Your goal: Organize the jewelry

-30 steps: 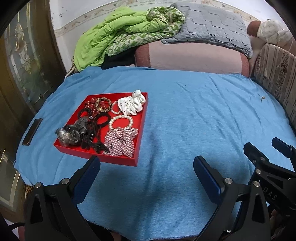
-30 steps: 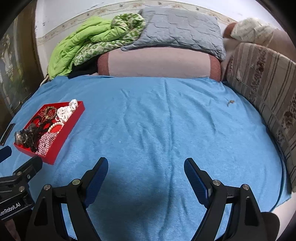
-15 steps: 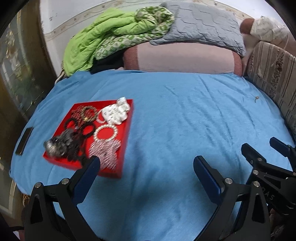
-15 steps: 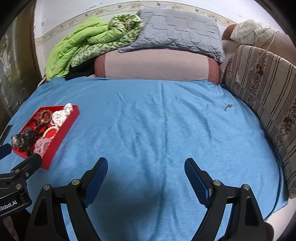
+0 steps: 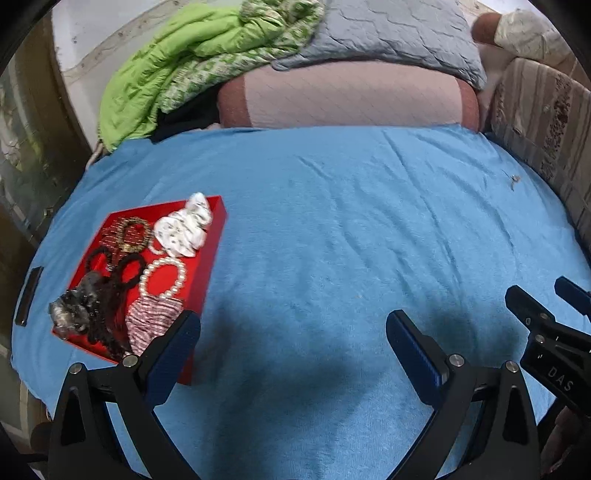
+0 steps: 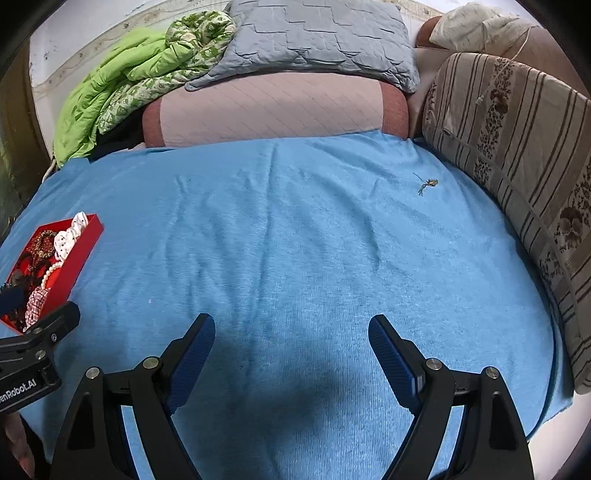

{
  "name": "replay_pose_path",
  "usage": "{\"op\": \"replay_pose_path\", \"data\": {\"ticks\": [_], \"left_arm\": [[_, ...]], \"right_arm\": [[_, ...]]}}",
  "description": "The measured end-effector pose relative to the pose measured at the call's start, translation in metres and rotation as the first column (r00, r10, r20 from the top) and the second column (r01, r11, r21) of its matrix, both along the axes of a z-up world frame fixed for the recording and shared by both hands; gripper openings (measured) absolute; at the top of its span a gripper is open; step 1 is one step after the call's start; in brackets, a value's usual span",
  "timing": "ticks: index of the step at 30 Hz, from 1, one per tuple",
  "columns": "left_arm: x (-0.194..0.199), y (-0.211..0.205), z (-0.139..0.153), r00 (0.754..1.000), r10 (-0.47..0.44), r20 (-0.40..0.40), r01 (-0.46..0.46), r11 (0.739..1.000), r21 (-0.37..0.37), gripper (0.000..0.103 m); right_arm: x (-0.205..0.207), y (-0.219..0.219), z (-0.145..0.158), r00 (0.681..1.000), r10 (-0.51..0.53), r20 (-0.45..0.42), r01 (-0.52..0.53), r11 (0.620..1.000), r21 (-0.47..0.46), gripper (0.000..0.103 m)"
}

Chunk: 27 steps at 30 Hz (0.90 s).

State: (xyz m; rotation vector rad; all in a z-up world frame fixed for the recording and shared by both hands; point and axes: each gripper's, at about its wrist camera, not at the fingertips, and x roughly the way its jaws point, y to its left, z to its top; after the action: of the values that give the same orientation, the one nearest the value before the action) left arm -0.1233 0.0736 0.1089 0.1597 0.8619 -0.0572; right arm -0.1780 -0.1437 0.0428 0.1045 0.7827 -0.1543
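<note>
A red tray [image 5: 211, 254] lies on the blue bedspread [image 5: 332, 229] at the left, filled with a pearl bracelet [image 5: 162, 278], a white scrunchie [image 5: 184, 229], a checked scrunchie [image 5: 153, 319], dark hair ties and beaded bangles. My left gripper [image 5: 293, 339] hovers open just right of the tray's near corner, nothing between its fingers. My right gripper [image 6: 291, 341] stands open over bare bedspread, empty. A small gold trinket [image 6: 428, 183] lies alone far right on the cloth, well beyond the right gripper. The tray [image 6: 86, 243] shows at the left edge of the right wrist view.
A pink bolster [image 5: 340, 98], grey quilted pillow [image 5: 388, 33] and green blanket [image 5: 177, 70] pile at the bed's far end. A striped cushion [image 6: 517, 155] lines the right side. A dark phone-like slab [image 5: 28, 295] lies left of the tray near the bed's edge.
Both grippers have shifted right across the bed, so the tray has slid left in both views and the trinket sits closer. Jaws have stayed open.
</note>
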Motion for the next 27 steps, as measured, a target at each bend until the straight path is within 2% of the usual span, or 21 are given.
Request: {"op": "replay_pose_path", "data": {"ticks": [5,9,12,16,23,27], "left_arm": [[-0.005,0.03,0.017,0.993,0.078,0.085,-0.082,0.996,0.042,0.1],[-0.008,0.054,0.024,0.986,0.125,0.107,-0.131,0.99,0.05,0.1],[-0.007,0.062,0.022,0.986,0.133,0.097,-0.138,0.989,0.045,0.1],[-0.004,0.061,0.014,0.99,0.124,0.063,-0.125,0.992,0.016,0.1],[0.013,0.029,-0.003,0.998,0.059,0.012,-0.059,0.998,0.003,0.1],[0.031,0.004,-0.025,0.999,0.025,-0.036,-0.025,1.0,0.008,0.1]], "right_arm": [[0.01,0.019,0.004,0.998,0.06,0.013,-0.06,0.998,0.02,0.089],[0.018,0.053,0.006,0.988,0.156,0.015,-0.156,0.988,0.021,0.089],[0.019,0.069,0.008,0.983,0.18,0.029,-0.18,0.984,0.003,0.089],[0.022,0.065,0.007,0.987,0.161,0.013,-0.161,0.987,0.002,0.089],[0.025,0.038,-0.001,0.994,0.108,-0.017,-0.109,0.993,-0.035,0.089],[0.036,0.012,-0.017,0.996,0.06,-0.061,-0.065,0.995,-0.072,0.089]]}}
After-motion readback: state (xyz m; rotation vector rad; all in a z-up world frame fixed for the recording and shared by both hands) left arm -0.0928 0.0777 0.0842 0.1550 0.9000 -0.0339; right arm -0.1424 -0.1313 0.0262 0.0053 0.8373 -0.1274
